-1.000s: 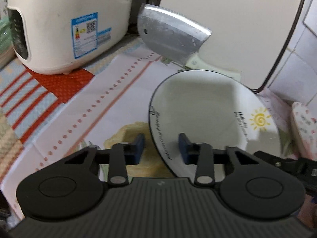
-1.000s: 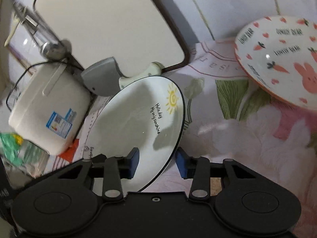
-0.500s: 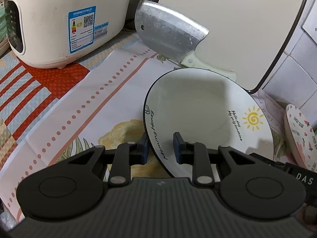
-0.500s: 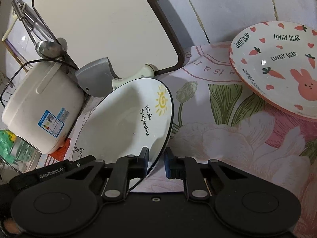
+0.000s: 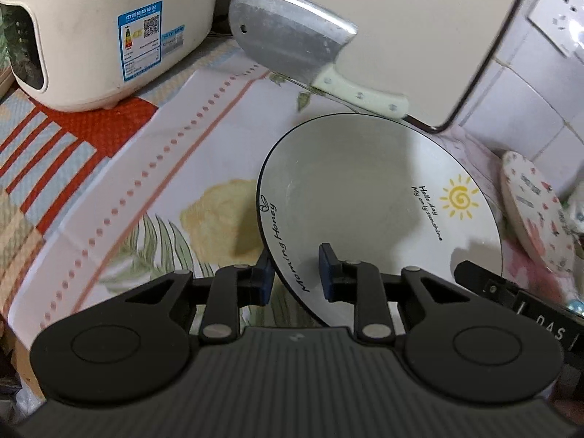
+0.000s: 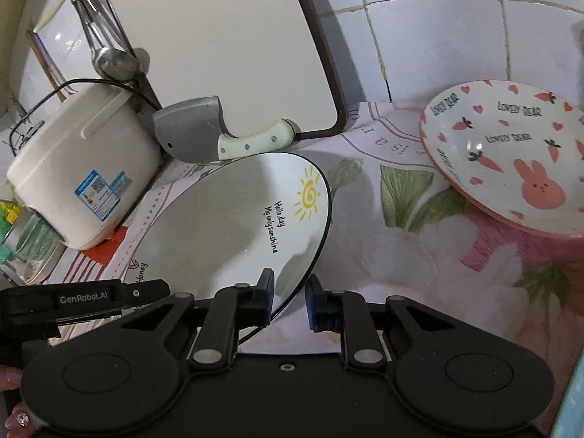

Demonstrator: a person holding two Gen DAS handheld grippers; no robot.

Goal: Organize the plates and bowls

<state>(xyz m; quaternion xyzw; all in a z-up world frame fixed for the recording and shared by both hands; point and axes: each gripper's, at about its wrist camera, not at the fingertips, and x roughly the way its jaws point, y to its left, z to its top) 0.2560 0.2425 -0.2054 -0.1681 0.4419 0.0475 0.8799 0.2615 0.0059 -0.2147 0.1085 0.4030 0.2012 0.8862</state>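
Observation:
A white plate with a black rim, a yellow sun and black lettering is tilted above the flowered cloth. My left gripper is shut on its near rim by the words "Morning Honey". My right gripper has the opposite rim of the same plate between its pads, and its jaws are opening slightly while still touching the rim. A second plate, with a pink rabbit and carrots, sits on the cloth to the right, its edge also showing in the left wrist view as the rabbit plate.
A cream rice cooker stands at the back left. A cleaver leans on a white cutting board propped against the tiled wall. Metal spoons hang above the cooker. A wall socket is at the upper right.
Both grippers' jaws have closed from wide apart onto the sun plate's rim. Both views have shifted a little, with the plate tilted up from the cloth.

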